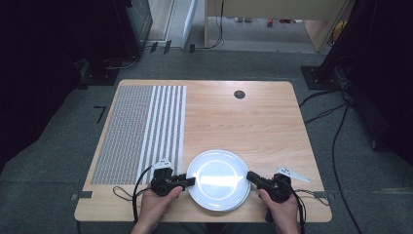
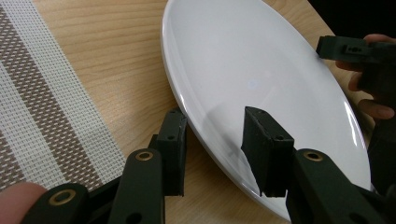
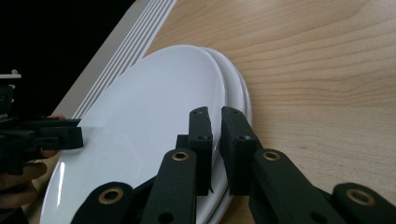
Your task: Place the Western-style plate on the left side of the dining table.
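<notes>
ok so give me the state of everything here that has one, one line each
stack of round white plates: flat on the wooden table, slightly staggered, empty
left gripper: open, jaws astride the top plate's rim
right gripper: jaws nearly shut at the rim of the stack; a grip on it cannot be told
woven striped placemat: flat, bare

1. White, glossy, unpatterned: plates (image 1: pixel 218 178), stacked, pale glare across the top one.
2. Light wood with fine darker grain lines: table (image 1: pixel 253 122).
3. Woven mesh in white and grey-brown: placemat (image 1: pixel 139 130); fine check over its left part, plain white stripes alternating with darker bands along its right edge.
4. Black all over, with brass-coloured rivet rings: left gripper (image 1: pixel 191 181) and right gripper (image 1: pixel 250 176).
5. Dark round spot near the table's far edge: hole (image 1: pixel 239 94).
6. Grey: carpet floor (image 1: pixel 44 161).
</notes>
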The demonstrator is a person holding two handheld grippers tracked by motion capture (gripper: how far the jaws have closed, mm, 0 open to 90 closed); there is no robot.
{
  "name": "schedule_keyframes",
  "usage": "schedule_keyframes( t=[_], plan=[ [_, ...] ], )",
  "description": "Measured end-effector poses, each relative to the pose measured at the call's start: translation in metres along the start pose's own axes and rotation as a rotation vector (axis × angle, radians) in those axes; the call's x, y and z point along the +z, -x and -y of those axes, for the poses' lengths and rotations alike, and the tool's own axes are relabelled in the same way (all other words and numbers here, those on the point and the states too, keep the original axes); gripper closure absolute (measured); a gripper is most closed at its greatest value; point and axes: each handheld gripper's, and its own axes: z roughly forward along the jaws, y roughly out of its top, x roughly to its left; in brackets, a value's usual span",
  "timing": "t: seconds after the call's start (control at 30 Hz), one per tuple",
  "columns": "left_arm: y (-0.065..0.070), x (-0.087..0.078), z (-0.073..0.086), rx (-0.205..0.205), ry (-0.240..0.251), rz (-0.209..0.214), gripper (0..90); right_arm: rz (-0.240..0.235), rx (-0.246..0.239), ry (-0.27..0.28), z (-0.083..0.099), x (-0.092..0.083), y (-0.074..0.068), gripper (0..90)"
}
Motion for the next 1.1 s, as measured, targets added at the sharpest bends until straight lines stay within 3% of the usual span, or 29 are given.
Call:
schedule_keyframes(
  t=[0.23,0.43,0.63,0.73,0.9,1.1],
  plan=[
    [-0.001,-0.001,0.000,-0.007,0.005,-0.003,61.2,-0.002,-0.020,-0.004,0.002,0.002,-0.002,83.7],
    [-0.001,-0.001,0.000,-0.002,-0.001,0.001,60.7,-0.010,-0.009,-0.008,0.003,0.004,-0.003,83.5],
    [-0.009,-0.010,-0.003,-0.024,0.010,0.008,61.0,-0.048,-0.011,-0.028,0.005,0.008,-0.005,82.0],
    [-0.014,-0.015,-0.003,-0.037,0.009,0.021,66.5,-0.050,-0.029,-0.038,0.008,0.012,-0.009,81.6],
    [-0.018,-0.020,-0.004,-0.048,-0.007,0.049,68.8,-0.052,-0.021,-0.044,0.008,0.013,-0.009,81.5],
    [-0.021,-0.025,-0.004,-0.046,-0.033,0.079,70.4,-0.053,0.028,-0.042,0.009,0.014,-0.008,81.6]
  ],
)
